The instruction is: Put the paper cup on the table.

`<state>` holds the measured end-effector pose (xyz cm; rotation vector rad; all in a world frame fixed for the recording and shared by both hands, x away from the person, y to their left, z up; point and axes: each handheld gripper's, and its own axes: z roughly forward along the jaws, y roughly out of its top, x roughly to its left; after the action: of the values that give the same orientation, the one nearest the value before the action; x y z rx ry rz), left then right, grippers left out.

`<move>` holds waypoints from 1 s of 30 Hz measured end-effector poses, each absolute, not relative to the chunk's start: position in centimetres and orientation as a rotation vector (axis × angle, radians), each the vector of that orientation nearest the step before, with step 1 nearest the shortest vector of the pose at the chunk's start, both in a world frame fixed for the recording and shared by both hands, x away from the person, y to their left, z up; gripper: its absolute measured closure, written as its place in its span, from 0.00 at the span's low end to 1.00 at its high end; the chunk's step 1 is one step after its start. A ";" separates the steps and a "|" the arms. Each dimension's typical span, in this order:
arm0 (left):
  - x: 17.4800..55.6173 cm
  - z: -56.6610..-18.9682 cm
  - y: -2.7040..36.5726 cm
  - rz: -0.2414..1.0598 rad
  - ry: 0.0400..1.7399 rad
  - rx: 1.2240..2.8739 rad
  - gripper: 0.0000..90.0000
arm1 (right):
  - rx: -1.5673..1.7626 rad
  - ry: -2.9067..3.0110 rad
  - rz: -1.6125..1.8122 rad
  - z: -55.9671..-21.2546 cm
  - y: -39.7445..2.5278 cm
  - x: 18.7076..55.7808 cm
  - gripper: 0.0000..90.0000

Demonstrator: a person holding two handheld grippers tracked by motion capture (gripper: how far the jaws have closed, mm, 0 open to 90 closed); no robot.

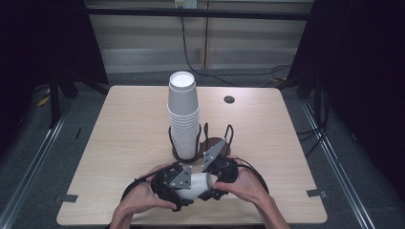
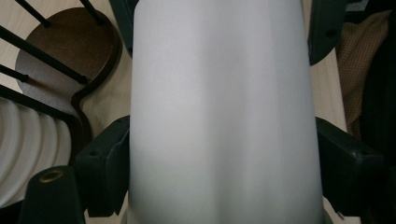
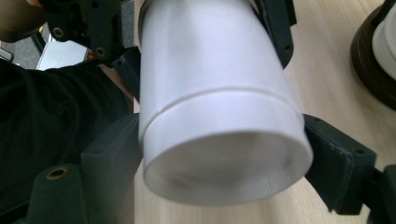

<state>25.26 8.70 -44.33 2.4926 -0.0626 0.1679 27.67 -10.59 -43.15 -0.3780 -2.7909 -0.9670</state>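
Observation:
A white paper cup (image 1: 197, 185) lies sideways just above the table's front edge, held between both hands. My left gripper (image 1: 179, 183) is shut on it, its jaws pressed against the cup's (image 2: 224, 116) two sides. My right gripper (image 1: 215, 177) is shut on the other end. In the right gripper view the cup's (image 3: 219, 93) closed bottom faces the camera, and a step line rings the wall like the edge of a second nested cup. The left gripper's (image 3: 205, 28) jaws clamp the cup farther along.
A tall stack of white cups (image 1: 183, 114) stands in a dark wire holder with a brown base (image 1: 214, 143) at the table's middle, just beyond my grippers. The light wood table (image 1: 129, 133) has a small round black grommet (image 1: 229, 99) at the back right.

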 end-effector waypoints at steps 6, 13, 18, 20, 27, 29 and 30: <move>25.0 -44.4 8.4 0.174 -0.089 2.511 0.19 | -0.360 -2.773 -0.946 -43.2 -10.1 27.7 0.23; 25.0 -44.2 8.7 0.172 -0.071 2.495 0.19 | -0.337 -2.774 -0.938 -43.3 -9.9 27.7 0.22; 24.9 -44.0 8.7 0.184 -0.078 2.490 0.19 | -0.332 -2.760 -0.951 -43.3 -9.8 27.8 0.22; 24.9 -44.0 8.7 0.179 -0.084 2.478 0.19 | -0.341 -2.768 -0.928 -43.1 -9.7 27.6 0.23; 24.9 -44.2 8.8 0.198 -0.075 2.464 0.18 | -0.335 -2.777 -0.940 -43.1 -9.9 27.6 0.24; 25.0 -44.3 8.9 0.191 -0.070 2.448 0.18 | -0.337 -2.783 -0.955 -43.0 -9.9 27.7 0.24; 25.0 -44.3 8.9 0.199 -0.077 2.447 0.17 | -0.342 -2.788 -0.954 -43.0 -10.0 27.7 0.24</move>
<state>25.05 8.95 -44.29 2.4473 -0.0768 0.1993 27.68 -9.96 -43.00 -0.3417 -2.7885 -0.9537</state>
